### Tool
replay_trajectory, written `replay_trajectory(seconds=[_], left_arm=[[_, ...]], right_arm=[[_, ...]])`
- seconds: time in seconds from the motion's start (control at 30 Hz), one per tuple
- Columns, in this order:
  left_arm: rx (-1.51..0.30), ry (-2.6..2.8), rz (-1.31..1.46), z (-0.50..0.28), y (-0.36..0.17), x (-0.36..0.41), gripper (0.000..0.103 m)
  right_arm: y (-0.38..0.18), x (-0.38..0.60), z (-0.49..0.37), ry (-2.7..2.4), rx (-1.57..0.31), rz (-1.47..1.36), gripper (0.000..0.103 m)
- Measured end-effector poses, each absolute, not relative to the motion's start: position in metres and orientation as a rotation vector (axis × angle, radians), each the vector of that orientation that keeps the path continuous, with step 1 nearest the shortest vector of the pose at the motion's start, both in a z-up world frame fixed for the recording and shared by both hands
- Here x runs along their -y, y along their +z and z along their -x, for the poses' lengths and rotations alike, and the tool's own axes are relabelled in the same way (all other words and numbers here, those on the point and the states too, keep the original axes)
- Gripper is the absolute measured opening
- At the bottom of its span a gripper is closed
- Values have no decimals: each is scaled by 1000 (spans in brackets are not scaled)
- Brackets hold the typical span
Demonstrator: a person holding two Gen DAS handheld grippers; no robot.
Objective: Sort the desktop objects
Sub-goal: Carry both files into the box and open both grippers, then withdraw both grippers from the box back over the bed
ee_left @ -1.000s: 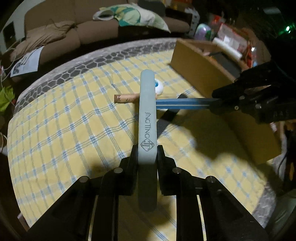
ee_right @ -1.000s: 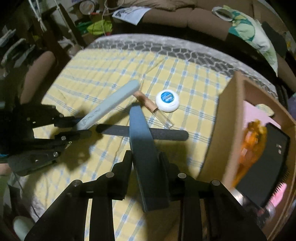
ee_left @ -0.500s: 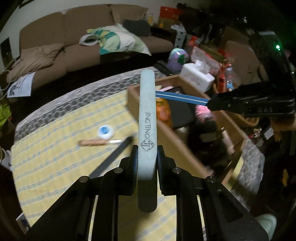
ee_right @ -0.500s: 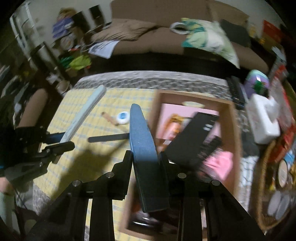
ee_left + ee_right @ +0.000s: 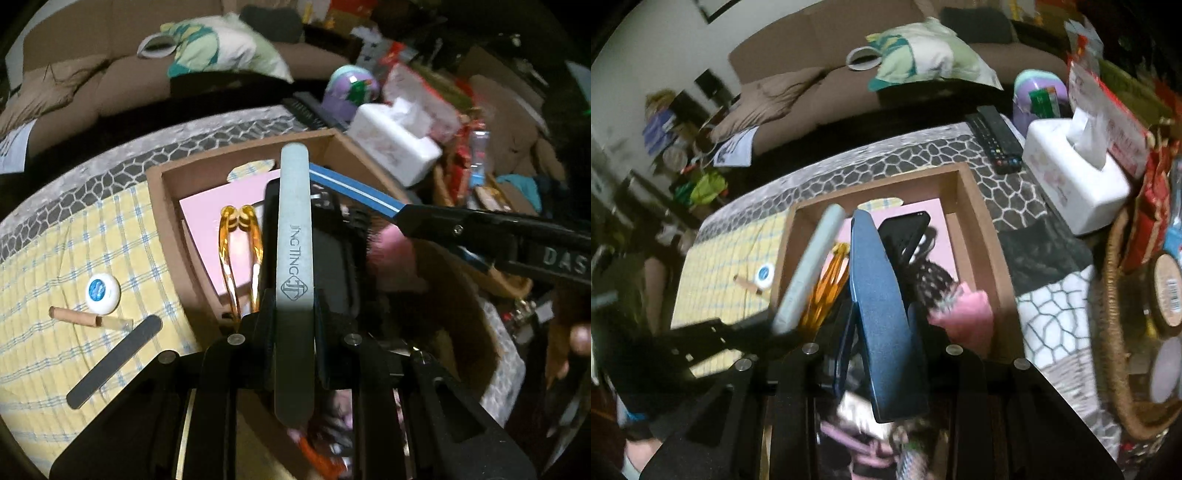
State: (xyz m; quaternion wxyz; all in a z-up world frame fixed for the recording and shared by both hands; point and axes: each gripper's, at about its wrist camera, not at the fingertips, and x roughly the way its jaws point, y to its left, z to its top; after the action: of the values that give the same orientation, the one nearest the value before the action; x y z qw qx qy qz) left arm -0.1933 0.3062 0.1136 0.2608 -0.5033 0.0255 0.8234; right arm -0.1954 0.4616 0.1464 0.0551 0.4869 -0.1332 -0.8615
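Observation:
My left gripper [image 5: 293, 314] is shut on a pale grey-green nail file [image 5: 293, 240] and holds it over the brown cardboard box [image 5: 162, 206]. My right gripper [image 5: 882, 325] is shut on a dark blue nail file [image 5: 882, 295], also above the box [image 5: 982, 236]. The blue file [image 5: 354, 192] crosses behind the grey one in the left wrist view; the grey file [image 5: 809, 269] shows at the left in the right wrist view. On the yellow checked cloth [image 5: 44, 258] lie a black nail file [image 5: 114, 362], a tan tube [image 5: 88, 319] and a round white-and-blue case [image 5: 102, 290].
The box holds a pink sheet [image 5: 210, 221], an amber hair clip [image 5: 240, 258], a black flat device [image 5: 905, 229] and a pink brush [image 5: 964, 310]. A white tissue box [image 5: 1078, 173], a remote [image 5: 995, 138] and a wicker basket [image 5: 1115, 332] stand to the right. A sofa lies behind.
Both grippers have carried their nail files from over the yellow cloth to the right, and now hold them above the cardboard box. The black file, tube and round case stayed on the cloth.

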Motion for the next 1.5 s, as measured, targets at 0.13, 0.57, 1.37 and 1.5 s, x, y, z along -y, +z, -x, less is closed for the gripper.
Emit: replay_trajectory(seconds=[0.13,0.57,1.37,1.5], left_arm=[[-52,2260,1424,214,93,-306,17],[38,2323,1309,198,138,-257,76],[54,2393,1427,139,116,-125,86],[62,2371,1425,139,111,-129,86]], right_arm=[[126,-460,219,-2628,524,-1502,30],[114,-441,219,-2452,700,-1544,40],[119,-420,186,-2521,550,-1523,50],[112,-392,184,-2448,496,-1547,46]])
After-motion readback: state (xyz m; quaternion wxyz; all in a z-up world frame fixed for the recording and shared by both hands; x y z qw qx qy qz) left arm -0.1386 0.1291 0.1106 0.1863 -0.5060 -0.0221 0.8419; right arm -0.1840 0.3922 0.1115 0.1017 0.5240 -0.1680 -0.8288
